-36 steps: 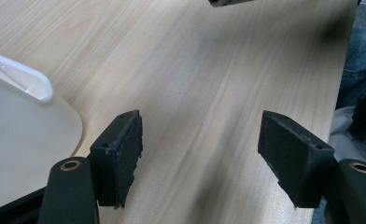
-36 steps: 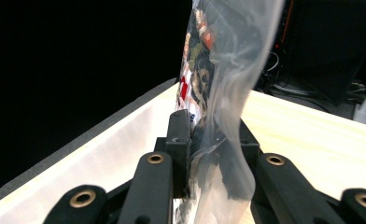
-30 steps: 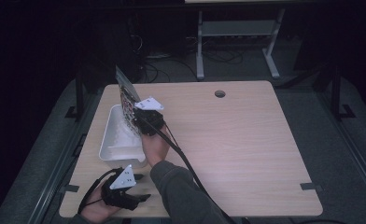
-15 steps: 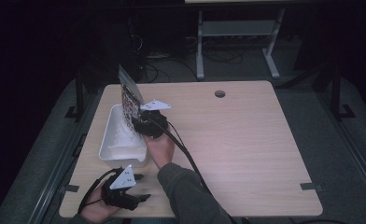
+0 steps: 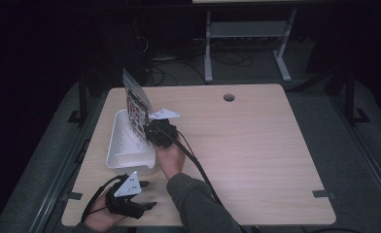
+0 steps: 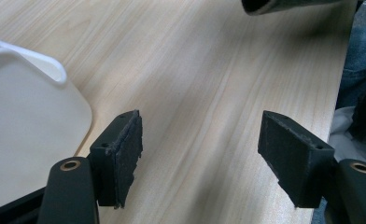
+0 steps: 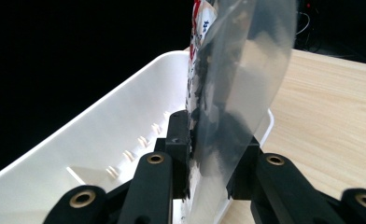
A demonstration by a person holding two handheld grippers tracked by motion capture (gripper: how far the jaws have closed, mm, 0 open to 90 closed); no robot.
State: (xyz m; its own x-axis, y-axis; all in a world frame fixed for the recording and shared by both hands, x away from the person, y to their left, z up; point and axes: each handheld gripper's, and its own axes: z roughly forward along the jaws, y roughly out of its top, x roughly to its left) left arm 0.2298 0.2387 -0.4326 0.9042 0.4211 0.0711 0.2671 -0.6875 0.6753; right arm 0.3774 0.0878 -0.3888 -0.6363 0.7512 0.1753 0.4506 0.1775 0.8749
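Right gripper [image 5: 147, 130] at 10 o'clock of the worktop [image 5: 256, 160], jaws pinching the lower edge of a clear plastic bag [image 5: 135, 104]. Bag stands upright over the white tray [image 5: 125, 155]; printed contents inside, red and dark, label unreadable from here. In the right gripper view the bag [image 7: 237, 93] rises between the 2 jaws, tray wall [image 7: 102, 135] behind it.

Left gripper [image 5: 142, 194] at 7 o'clock near the worktop's front edge, jaws spread, nothing between them; it hangs just over bare wood, tray corner [image 6: 27, 116] at its left.
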